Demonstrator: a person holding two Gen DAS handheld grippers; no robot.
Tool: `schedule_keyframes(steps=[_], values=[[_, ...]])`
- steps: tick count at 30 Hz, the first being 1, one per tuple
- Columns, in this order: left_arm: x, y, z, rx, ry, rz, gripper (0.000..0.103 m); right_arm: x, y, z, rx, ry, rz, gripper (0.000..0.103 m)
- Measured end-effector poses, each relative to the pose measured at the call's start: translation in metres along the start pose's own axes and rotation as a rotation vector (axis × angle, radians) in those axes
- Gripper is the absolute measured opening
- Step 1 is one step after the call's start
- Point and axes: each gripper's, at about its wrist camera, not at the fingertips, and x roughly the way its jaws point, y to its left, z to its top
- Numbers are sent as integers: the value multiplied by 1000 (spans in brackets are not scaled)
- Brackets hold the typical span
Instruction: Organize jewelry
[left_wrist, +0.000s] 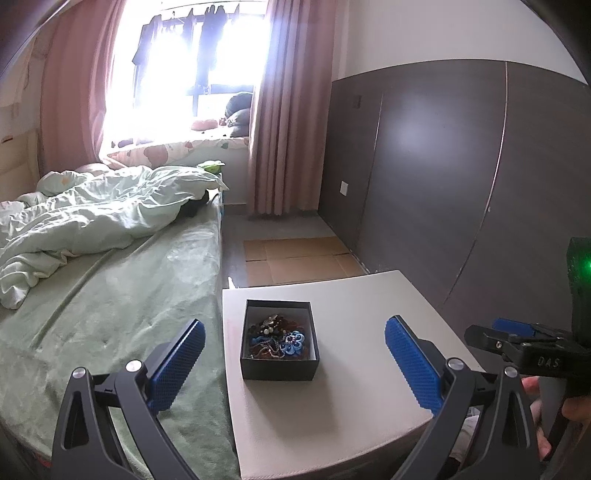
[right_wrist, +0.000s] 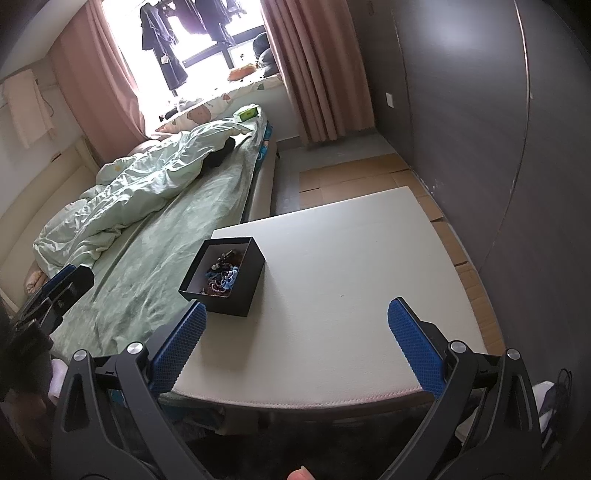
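White surface (left_wrist: 351, 406) beside the bed carries the black jewelry box (left_wrist: 279, 341) near its left edge — dead ahead of my left hand-held gripper (left_wrist: 293, 363), up-left of my right hand-held gripper (right_wrist: 297, 341) — both spread wide, empty.

Black box (left_wrist: 279, 363), white table (left_wrist: 369, 314), green bedsheet (left_wrist: 110, 314)

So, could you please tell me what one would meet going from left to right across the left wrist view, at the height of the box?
Green bed sheet → left blue pad of the left gripper, jaws open → black jewelry box on the white table → right blue pad → right gripper → dark wardrobe.
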Motion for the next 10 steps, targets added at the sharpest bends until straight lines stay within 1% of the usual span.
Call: schedule_keyframes(steps=[10], values=[[20,9,6,-20,27,6,95,14,-3,8,20,7,-18,98]])
